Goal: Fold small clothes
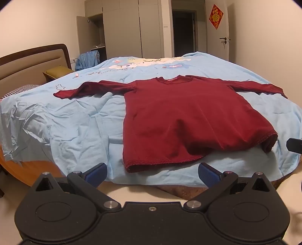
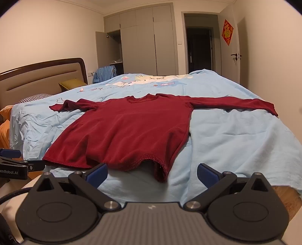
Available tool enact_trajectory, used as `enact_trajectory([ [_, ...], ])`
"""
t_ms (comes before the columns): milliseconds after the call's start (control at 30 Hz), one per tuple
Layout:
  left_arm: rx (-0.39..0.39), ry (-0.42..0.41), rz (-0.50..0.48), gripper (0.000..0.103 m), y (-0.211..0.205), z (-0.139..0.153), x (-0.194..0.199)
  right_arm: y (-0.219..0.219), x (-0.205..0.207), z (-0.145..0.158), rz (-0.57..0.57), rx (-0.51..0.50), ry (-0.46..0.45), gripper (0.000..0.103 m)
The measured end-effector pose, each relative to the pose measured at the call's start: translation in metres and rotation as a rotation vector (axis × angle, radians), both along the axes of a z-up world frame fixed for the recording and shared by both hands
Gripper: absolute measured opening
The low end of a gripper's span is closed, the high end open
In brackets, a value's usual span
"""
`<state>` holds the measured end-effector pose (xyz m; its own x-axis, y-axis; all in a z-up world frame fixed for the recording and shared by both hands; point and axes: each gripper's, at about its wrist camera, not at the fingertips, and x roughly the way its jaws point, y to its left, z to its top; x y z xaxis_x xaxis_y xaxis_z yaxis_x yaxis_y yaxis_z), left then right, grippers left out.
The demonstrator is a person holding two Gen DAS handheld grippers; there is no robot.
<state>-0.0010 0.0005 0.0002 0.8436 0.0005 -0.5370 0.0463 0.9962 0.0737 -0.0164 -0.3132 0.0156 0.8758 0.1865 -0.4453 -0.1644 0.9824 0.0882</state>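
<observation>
While held low at the near edge of the bed, left gripper (image 1: pixel 152 174) with jaws spread wide, blue pads (image 1: pixel 96 174) empty, nothing between them. Just beyond, dark red long-sleeved shirt (image 1: pixel 188 120) spread flat, front up, on the wrinkled light blue sheet (image 1: pixel 62 124), hem toward the near edge, both sleeves stretched out left and right, neckline on the far side. Near right hem corner rumpled and hanging a little over the edge. Cartoon print (image 1: pixel 143 63) on the far part of the sheet, its lettering too small to read. Red diamond paper with a gold Chinese character (image 1: pixel 216 16) on the far right wall beside a door. Padded headboard (image 1: pixel 32 64) and olive pillow (image 1: pixel 56 72) at far left, wardrobe (image 1: pixel 122 28) with one door open behind. Tip of the right gripper (image 1: pixel 294 145) at the right border.

From the right wrist view, right gripper (image 2: pixel 152 174) likewise wide open and holding nothing, close to the shirt's (image 2: pixel 128 130) drooping hem corner but not touching. Left gripper (image 2: pixel 13 165) at the left border, white lettering "enRobot.AI" readable on its black body, the start cut off. Same red paper sign (image 2: pixel 227 32) on the far right wall, sheet (image 2: pixel 236 143) bare to the right of the shirt.
</observation>
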Motion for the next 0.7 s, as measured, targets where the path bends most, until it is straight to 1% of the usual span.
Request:
enact_trajectory([
  [67, 0.003, 0.009, -0.002, 0.102, -0.0004, -0.0002, 0.0011, -0.0001, 0.0, 0.0001, 0.0, 0.001, 0.0, 0.103],
  [700, 0.002, 0.008, -0.001, 0.102, -0.0004, -0.0002, 0.001, 0.0001, -0.0005, 0.0, -0.001, -0.002, 0.002, 0.103],
])
